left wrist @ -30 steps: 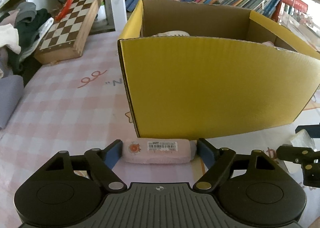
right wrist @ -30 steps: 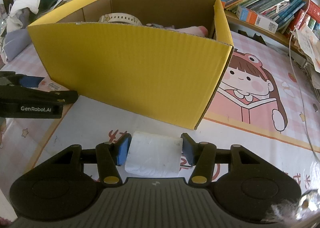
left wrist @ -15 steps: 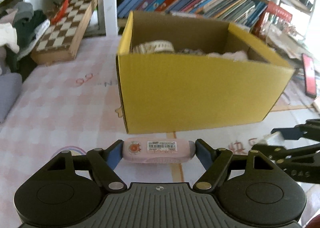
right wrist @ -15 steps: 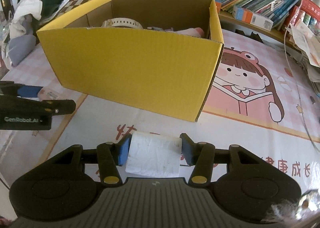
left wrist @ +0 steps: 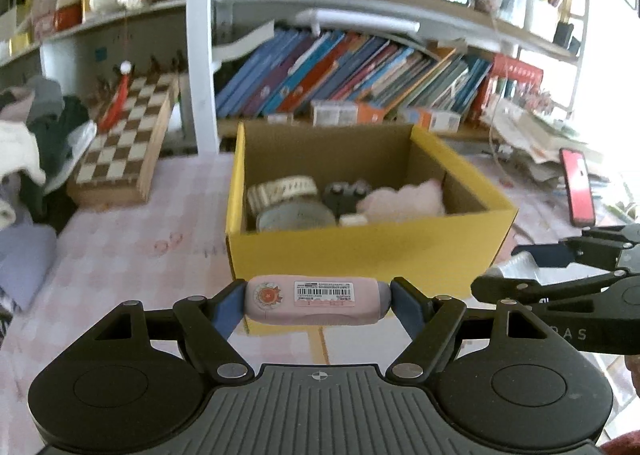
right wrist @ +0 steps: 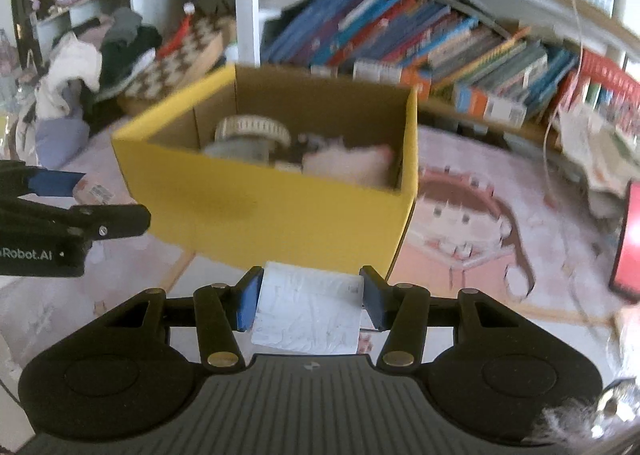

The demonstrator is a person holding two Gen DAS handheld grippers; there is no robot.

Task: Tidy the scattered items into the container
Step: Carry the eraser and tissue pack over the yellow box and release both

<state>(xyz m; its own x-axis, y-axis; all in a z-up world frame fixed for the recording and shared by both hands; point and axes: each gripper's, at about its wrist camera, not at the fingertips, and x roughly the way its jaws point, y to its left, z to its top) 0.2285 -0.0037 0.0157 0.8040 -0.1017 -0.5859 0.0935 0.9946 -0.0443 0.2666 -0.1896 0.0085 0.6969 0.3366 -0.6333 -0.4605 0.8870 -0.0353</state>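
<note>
Left gripper [left wrist: 316, 301] is clamping a pink, smooth, rounded tube with a barcode label [left wrist: 316, 300] end to end between its blue pads, low centre of the left view. Right gripper [right wrist: 310, 301] is squeezing a white crinkled plastic packet [right wrist: 310, 311] across its width, low centre of the right view. Both items are hanging in the air, just in front of and below the near wall of the yellow corrugated cardboard box [left wrist: 360, 247]. The box is sitting open-topped mid-frame on the pink checked mat [left wrist: 120, 247]; inside are lying a cream tape roll [left wrist: 282, 191], a dark object and a pink soft piece [left wrist: 404, 197], with bare room along the back wall. Each gripper is showing at the other view's edge, beside the box. Farther back: wooden chessboard [left wrist: 124, 143] at left, slanted books on the shelf [left wrist: 340, 75].
</note>
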